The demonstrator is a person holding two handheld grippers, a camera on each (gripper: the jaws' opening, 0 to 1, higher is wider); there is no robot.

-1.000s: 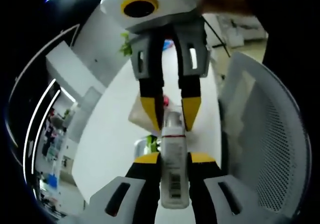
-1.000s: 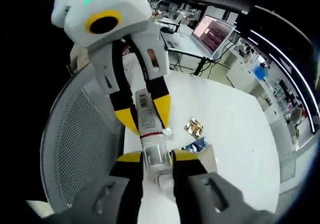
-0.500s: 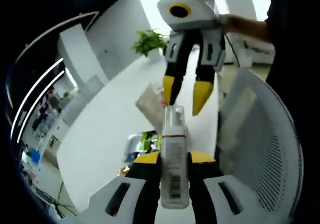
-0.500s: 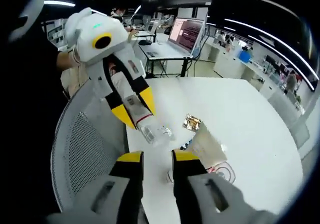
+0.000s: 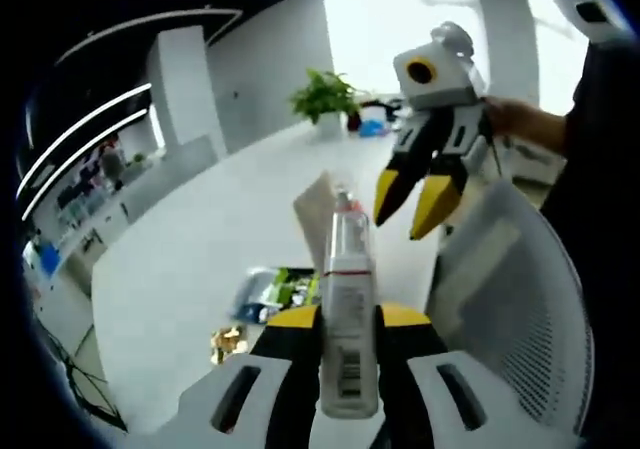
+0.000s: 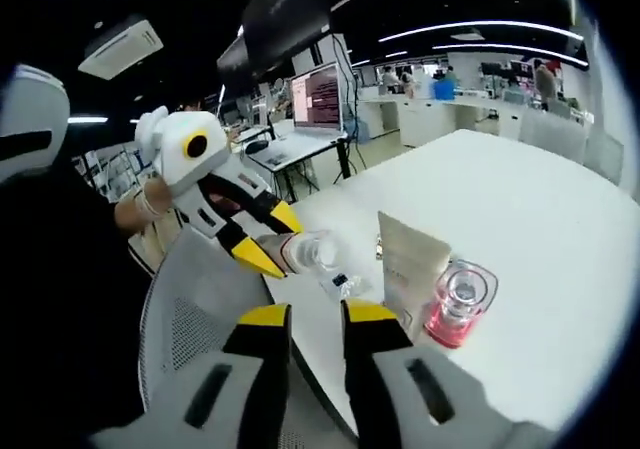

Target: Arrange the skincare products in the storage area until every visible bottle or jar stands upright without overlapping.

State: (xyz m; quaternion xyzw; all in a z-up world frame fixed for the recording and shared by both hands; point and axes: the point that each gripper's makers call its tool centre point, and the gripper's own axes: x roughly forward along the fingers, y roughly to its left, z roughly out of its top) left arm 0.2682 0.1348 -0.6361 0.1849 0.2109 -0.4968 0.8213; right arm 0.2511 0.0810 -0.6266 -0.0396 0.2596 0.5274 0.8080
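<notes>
My left gripper (image 5: 348, 317) is shut on a white bottle (image 5: 348, 269) with a clear cap and a barcode label. The bottle points forward along the jaws, above the white table (image 5: 190, 259). From the other side, the left gripper (image 6: 268, 249) grips that same bottle (image 6: 312, 251) over the table's near edge. My right gripper (image 6: 306, 319) is open with nothing between its fingers. It hangs open (image 5: 412, 197) beyond the bottle's cap, apart from it. A beige pouch (image 6: 410, 269) stands on the table beside a pink jar (image 6: 458, 301).
A white mesh chair (image 5: 510, 299) stands against the table's edge, under both grippers. A green packet (image 5: 272, 289) and a small gold packet (image 5: 228, 341) lie on the table. A potted plant (image 5: 325, 94) sits at one end, and a laptop (image 6: 315, 94) on a desk behind.
The right gripper has let go of the bottle's cap and drawn back. The left gripper has kept the bottle, and the two grippers have moved well apart.
</notes>
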